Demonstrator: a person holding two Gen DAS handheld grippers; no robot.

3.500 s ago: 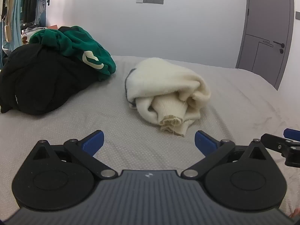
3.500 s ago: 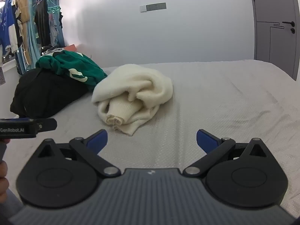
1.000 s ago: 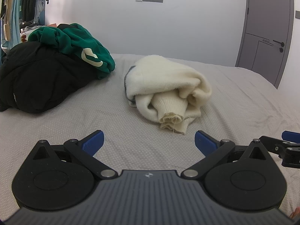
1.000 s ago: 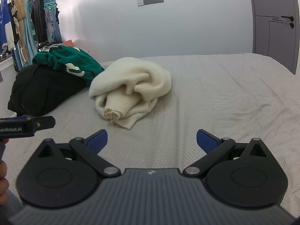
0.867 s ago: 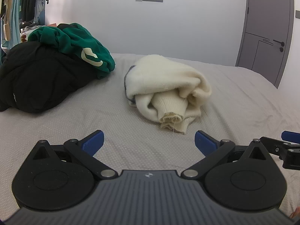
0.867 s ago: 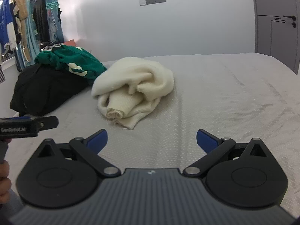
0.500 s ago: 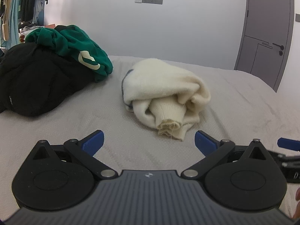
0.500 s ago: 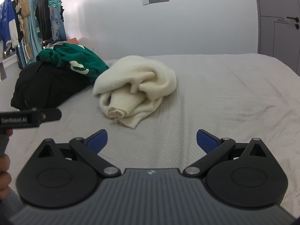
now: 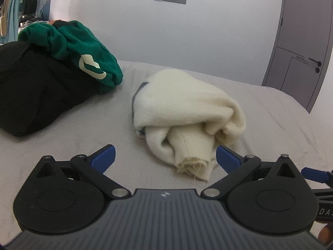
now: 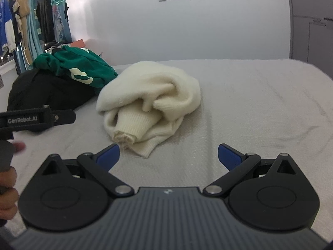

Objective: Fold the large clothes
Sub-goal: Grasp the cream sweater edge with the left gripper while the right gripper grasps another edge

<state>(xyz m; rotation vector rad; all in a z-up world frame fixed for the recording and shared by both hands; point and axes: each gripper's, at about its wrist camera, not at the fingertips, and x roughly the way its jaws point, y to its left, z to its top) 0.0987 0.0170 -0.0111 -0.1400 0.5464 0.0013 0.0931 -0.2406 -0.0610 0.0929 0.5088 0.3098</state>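
Note:
A cream knitted sweater (image 9: 187, 112) lies bunched in a heap on the grey bed (image 9: 83, 129), one ribbed cuff (image 9: 192, 164) sticking out toward me. My left gripper (image 9: 164, 157) is open just short of that cuff, with its right blue fingertip beside the cuff. In the right wrist view the same sweater (image 10: 154, 95) lies ahead and slightly left. My right gripper (image 10: 168, 153) is open, and its left fingertip sits close to the sweater's near edge. Nothing is held by either gripper.
A black garment (image 9: 31, 95) with a green sweatshirt (image 9: 83, 52) on top lies heaped at the left of the bed. Hanging clothes (image 10: 18, 25) line the far left. A grey door (image 9: 301, 52) stands at the right. Bare bed surface (image 10: 260, 108) spreads to the right of the sweater.
Both grippers have moved forward toward the cream sweater, which now looks larger and nearer. Both stay open. The clothes have not moved.

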